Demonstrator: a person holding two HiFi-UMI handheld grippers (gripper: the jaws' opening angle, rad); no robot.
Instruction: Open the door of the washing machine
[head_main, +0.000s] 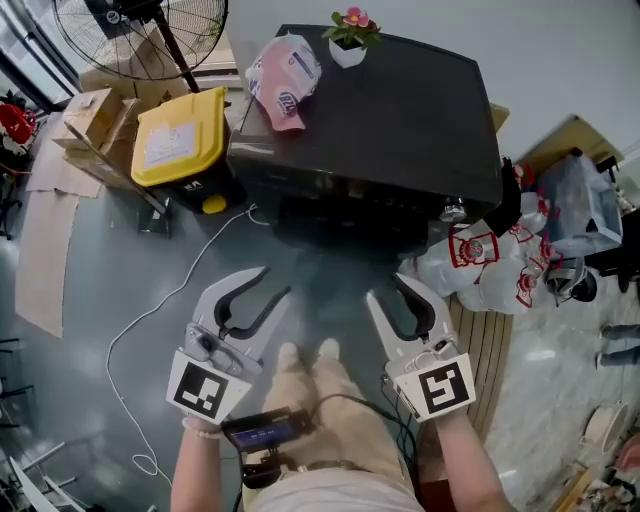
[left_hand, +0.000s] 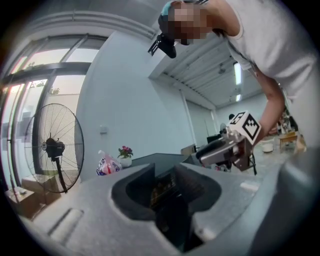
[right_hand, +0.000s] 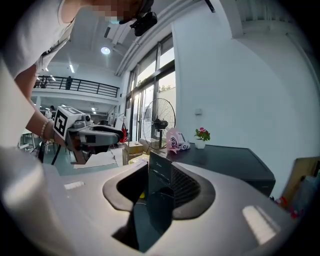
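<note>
The washing machine (head_main: 390, 110) is a black box by the wall, seen from above; its dark front (head_main: 345, 218) is foreshortened and I cannot make out the door. My left gripper (head_main: 277, 281) and right gripper (head_main: 386, 288) hover side by side over the floor, short of the front, pointing at it. Both are open with nothing between the jaws. In the left gripper view, the left gripper (left_hand: 165, 181) frames the machine's dark front (left_hand: 161, 189), with the right gripper (left_hand: 225, 150) beside it. The right gripper (right_hand: 159, 176) in its own view frames the machine's corner (right_hand: 161, 170).
A potted flower (head_main: 348, 40) and a pink-white bag (head_main: 285, 72) sit on the machine's top. A yellow-lidded bin (head_main: 180, 135), cardboard boxes (head_main: 95, 120) and a fan (head_main: 140, 35) stand to the left. A white cable (head_main: 170, 300) crosses the floor. Printed bags (head_main: 490, 265) lie at the right.
</note>
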